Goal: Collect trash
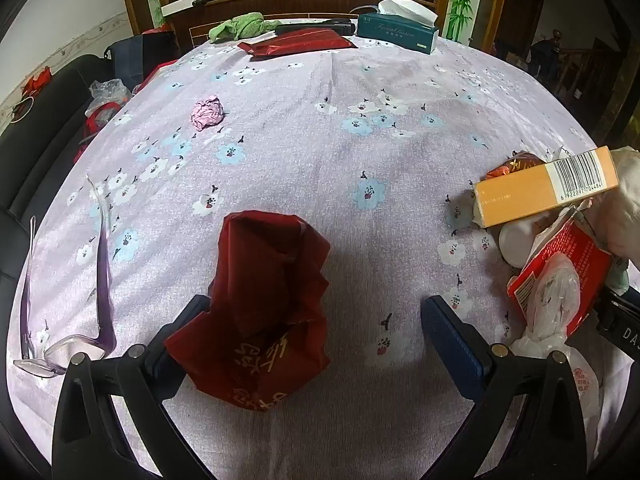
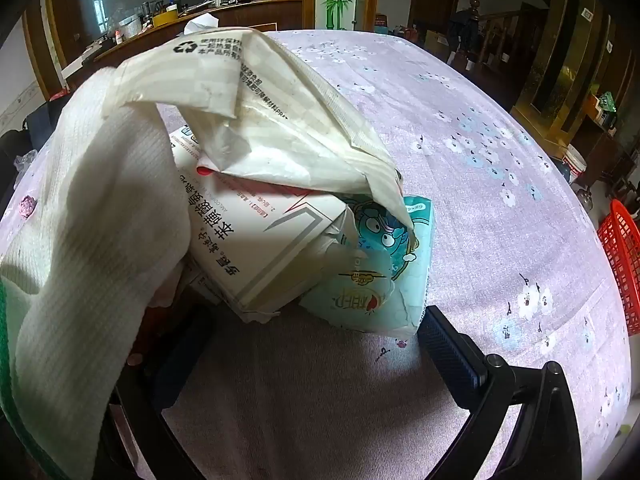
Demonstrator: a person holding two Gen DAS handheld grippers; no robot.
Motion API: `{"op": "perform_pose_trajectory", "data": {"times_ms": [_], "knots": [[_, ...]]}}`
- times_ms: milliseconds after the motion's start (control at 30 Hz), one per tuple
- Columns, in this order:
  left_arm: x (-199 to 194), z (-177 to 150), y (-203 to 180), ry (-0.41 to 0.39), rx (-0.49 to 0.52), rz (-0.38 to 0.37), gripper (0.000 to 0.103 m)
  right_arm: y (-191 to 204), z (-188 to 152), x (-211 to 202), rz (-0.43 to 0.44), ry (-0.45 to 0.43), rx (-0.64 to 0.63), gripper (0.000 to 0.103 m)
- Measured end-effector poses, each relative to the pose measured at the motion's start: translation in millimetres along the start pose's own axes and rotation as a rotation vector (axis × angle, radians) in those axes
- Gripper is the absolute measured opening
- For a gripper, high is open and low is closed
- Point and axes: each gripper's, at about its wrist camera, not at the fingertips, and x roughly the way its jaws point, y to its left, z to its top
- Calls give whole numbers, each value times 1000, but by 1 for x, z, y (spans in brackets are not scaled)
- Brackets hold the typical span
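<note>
My left gripper (image 1: pixel 316 340), jaws spread wide, frames a crumpled dark-red paper bag (image 1: pixel 266 312) lying on the lilac floral tablecloth (image 1: pixel 380 92), touching only the left finger. My right gripper (image 2: pixel 308 344) is likewise released; a white printed carton (image 2: pixel 264 248) and teal cartoon packet (image 2: pixel 384 280) lie between its fingers.

A round table (image 1: pixel 400 92) under a lilac cloth printed with pale flowers fills the room. Behind it runs a dark wooden counter (image 1: pixel 296 0) crowded with clutter, flanked by panels painted with green bamboo (image 1: pixel 462 0). A black sofa (image 1: pixel 48 120) sits along the white wall, and a wooden stair rail (image 2: pixel 496 28) stands in the dim far corner.
</note>
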Motion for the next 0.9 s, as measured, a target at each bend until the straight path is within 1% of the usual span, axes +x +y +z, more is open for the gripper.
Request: {"op": "perform_pose_trajectory", "data": {"times_ms": [133, 200, 267, 333, 400, 467, 567, 633, 700, 833, 900], "knots": [[-2, -1, 1, 17, -5, -2, 103, 0, 0, 0, 1, 0, 1, 103], [-8, -5, 2, 21, -7, -22, 103, 0, 0, 0, 0, 0, 0, 103], [-19, -7, -1, -16, 1, -14, 103, 0, 0, 0, 0, 0, 0, 103], [-35, -11, -5, -45, 32, -19, 103, 0, 0, 0, 1, 1, -2, 103], [-53, -15, -8, -77, 43, -39, 103, -1, 2, -1, 25, 42, -41, 102], [-70, -20, -13, -105, 78, -58, 103, -5, -2, -6, 25, 63, -56, 102], [-95, -26, -21, -142, 111, -85, 103, -21, -13, -33, 47, 21, -60, 102], [-109, -27, -26, -154, 120, -111, 103, -30, -21, -59, 43, 2, -63, 102], [-122, -27, -31, -172, 134, -132, 103, -38, -29, -85, 70, -20, -47, 102], [-159, -37, -36, -238, 176, -134, 103, -49, -51, -146, 76, -80, -29, 102], [-179, -45, -37, -269, 193, -142, 103, -52, -62, -178, 58, -127, -32, 103]]}}
